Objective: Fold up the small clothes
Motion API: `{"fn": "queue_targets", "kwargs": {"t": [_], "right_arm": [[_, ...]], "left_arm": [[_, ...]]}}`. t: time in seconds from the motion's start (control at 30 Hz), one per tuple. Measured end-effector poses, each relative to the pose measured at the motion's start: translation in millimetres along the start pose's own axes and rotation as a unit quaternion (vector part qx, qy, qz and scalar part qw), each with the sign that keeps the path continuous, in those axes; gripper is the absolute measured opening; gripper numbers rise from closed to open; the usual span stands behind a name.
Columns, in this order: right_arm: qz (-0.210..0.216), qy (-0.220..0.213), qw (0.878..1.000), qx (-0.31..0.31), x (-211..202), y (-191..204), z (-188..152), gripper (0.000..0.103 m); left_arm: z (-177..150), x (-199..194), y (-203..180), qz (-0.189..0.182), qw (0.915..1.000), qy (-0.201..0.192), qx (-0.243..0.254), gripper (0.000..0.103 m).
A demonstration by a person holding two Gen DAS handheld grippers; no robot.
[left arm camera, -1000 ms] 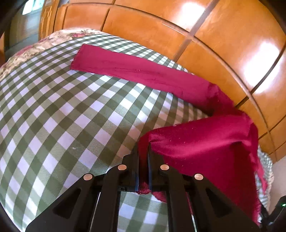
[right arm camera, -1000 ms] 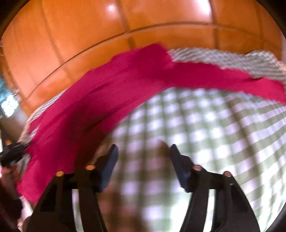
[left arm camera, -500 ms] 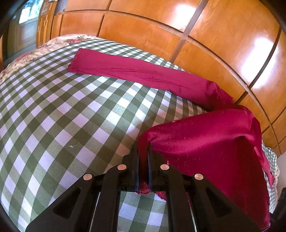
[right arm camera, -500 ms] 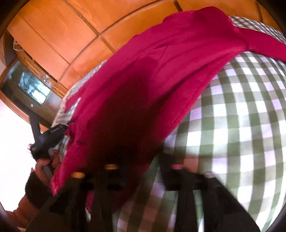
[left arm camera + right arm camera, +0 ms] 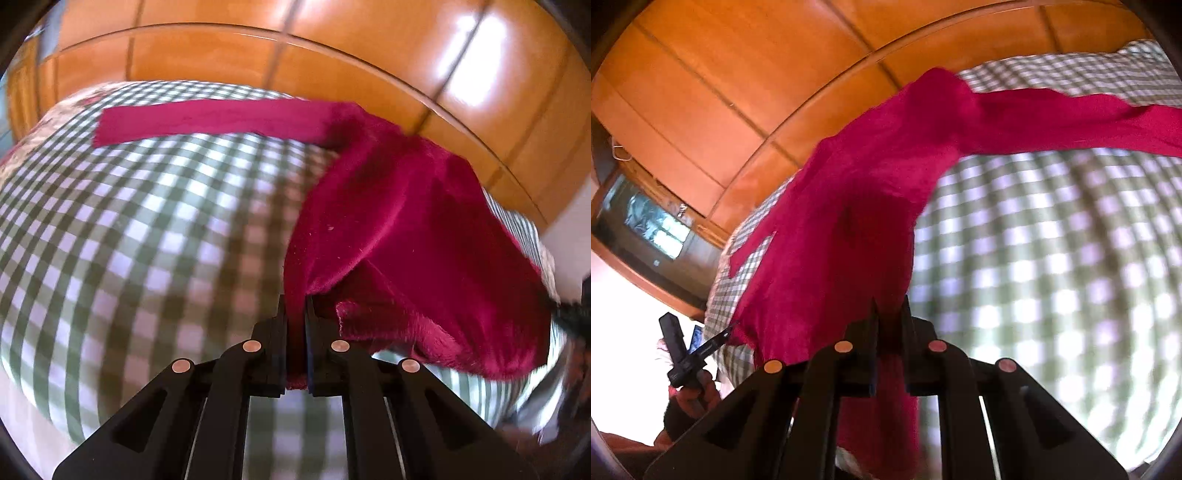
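Note:
A crimson garment [image 5: 406, 229] lies partly on a green-and-white checked bed cover [image 5: 147, 240], one long leg or sleeve stretched flat along the far side. My left gripper [image 5: 295, 306] is shut on a corner of the garment, and the cloth rises off the cover in a fold to its right. In the right wrist view the same crimson garment [image 5: 857, 206] hangs lifted from my right gripper [image 5: 889, 310], which is shut on another edge of it; cloth drapes down between and below the fingers. The other gripper [image 5: 683, 350] shows small at the lower left, held by a hand.
A glossy wooden headboard [image 5: 332, 55] with panels curves behind the bed. A wooden cabinet with a glass front [image 5: 653, 229] stands at the left of the right wrist view. The checked cover [image 5: 1052, 258] spreads wide to the right of the garment.
My right gripper went from open above the cover to shut on the garment's edge and lifted it. My left gripper kept its hold and swung, pulling the cloth up and across.

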State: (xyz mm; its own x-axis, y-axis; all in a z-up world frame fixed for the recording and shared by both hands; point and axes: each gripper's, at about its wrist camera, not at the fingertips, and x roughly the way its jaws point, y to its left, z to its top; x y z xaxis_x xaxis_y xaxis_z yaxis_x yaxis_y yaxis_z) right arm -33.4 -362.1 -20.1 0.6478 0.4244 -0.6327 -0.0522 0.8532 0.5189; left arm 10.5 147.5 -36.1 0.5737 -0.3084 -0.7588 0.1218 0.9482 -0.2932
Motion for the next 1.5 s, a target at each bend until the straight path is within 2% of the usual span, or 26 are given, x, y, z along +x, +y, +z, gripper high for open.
{"fn": "queue_targets", "kwargs": {"t": [0.1, 0.2, 0.3, 0.4, 0.47, 0.53, 0.63, 0.67, 0.7, 0.73, 0.8, 0.87, 0.97, 1.07, 1.1, 1.17, 1.2, 1.33, 1.4, 1.43, 1.47, 1.5], "right_arm": [[0.007, 0.011, 1.0, 0.008, -13, -7, -9, 0.008], [0.01, 0.041, 0.999, 0.007, -18, -14, -24, 0.008], [0.008, 0.063, 0.998, -0.014, -21, -15, -41, 0.008], [-0.013, 0.089, 0.995, -0.035, -18, -21, -56, 0.008], [-0.038, 0.103, 0.993, -0.032, -12, -31, -60, 0.008], [-0.028, 0.109, 0.994, -0.008, -9, -41, -62, 0.008], [-0.015, 0.082, 0.996, 0.002, -20, -47, -56, 0.017], [-0.017, 0.072, 0.997, 0.003, -24, -48, -53, 0.027], [-0.024, 0.053, 0.998, 0.007, -30, -49, -48, 0.038], [-0.031, 0.036, 0.999, 0.01, -32, -52, -42, 0.051], [-0.045, -0.001, 0.999, 0.018, -40, -55, -33, 0.054], [-0.048, -0.032, 0.998, 0.031, -41, -59, -18, 0.063], [-0.046, -0.053, 0.995, 0.072, -30, -68, 1, 0.065], [-0.052, -0.074, 0.989, 0.12, -13, -78, 16, 0.067], [-0.058, -0.085, 0.985, 0.137, -7, -86, 24, 0.067], [-0.074, -0.104, 0.979, 0.161, 2, -100, 39, 0.068], [-0.084, -0.117, 0.972, 0.187, 6, -114, 47, 0.068], [-0.087, -0.161, 0.957, 0.224, 9, -135, 76, 0.068], [-0.098, -0.178, 0.95, 0.238, 7, -144, 89, 0.063], [-0.101, -0.182, 0.947, 0.246, 7, -149, 92, 0.055], [-0.106, -0.182, 0.944, 0.253, 7, -154, 97, 0.044], [-0.113, -0.18, 0.942, 0.259, 7, -162, 104, 0.037]], "left_arm": [[-13, -9, -17, -0.019, 0.9991, 0.018, 0.032, 0.006], [-29, -17, -25, -0.034, 0.9973, 0.041, 0.052, 0.006], [-47, -24, -29, -0.023, 0.995, 0.06, 0.077, 0.006], [-65, -31, -25, -0.027, 0.9937, 0.079, 0.075, 0.006], [-74, -34, -26, -0.027, 0.9927, 0.084, 0.083, 0.006], [-72, -36, -26, -0.034, 0.9918, 0.082, 0.091, 0.006], [-68, -40, -19, -0.063, 0.9911, 0.082, 0.084, 0.007], [-63, -43, -15, -0.077, 0.9907, 0.082, 0.078, 0.012], [-60, -46, -12, -0.087, 0.9902, 0.081, 0.073, 0.027], [-54, -49, -8, -0.098, 0.99, 0.074, 0.07, 0.05], [-41, -61, -8, -0.111, 0.9903, 0.043, 0.072, 0.072], [-30, -70, -10, -0.121, 0.9894, 0.016, 0.078, 0.074], [-10, -72, -21, -0.104, 0.9908, -0.029, 0.081, 0.074], [12, -58, -46, -0.065, 0.9912, -0.067, 0.094, 0.075], [19, -51, -53, -0.053, 0.9913, -0.072, 0.096, 0.078], [36, -24, -69, -0.018, 0.9942, -0.059, 0.088, 0.081], [41, -13, -74, -0.011, 0.9949, -0.053, 0.085, 0.081], [61, 46, -90, 0.016, 0.9978, -0.012, 0.063, 0.081], [61, 72, -89, 0.03, 0.9984, 0.008, 0.048, 0.081], [60, 80, -88, 0.035, 0.9984, 0.011, 0.043, 0.085], [57, 83, -87, 0.04, 0.9982, 0.004, 0.045, 0.086], [51, 82, -90, 0.045, 0.9975, -0.012, 0.054, 0.088]]}}
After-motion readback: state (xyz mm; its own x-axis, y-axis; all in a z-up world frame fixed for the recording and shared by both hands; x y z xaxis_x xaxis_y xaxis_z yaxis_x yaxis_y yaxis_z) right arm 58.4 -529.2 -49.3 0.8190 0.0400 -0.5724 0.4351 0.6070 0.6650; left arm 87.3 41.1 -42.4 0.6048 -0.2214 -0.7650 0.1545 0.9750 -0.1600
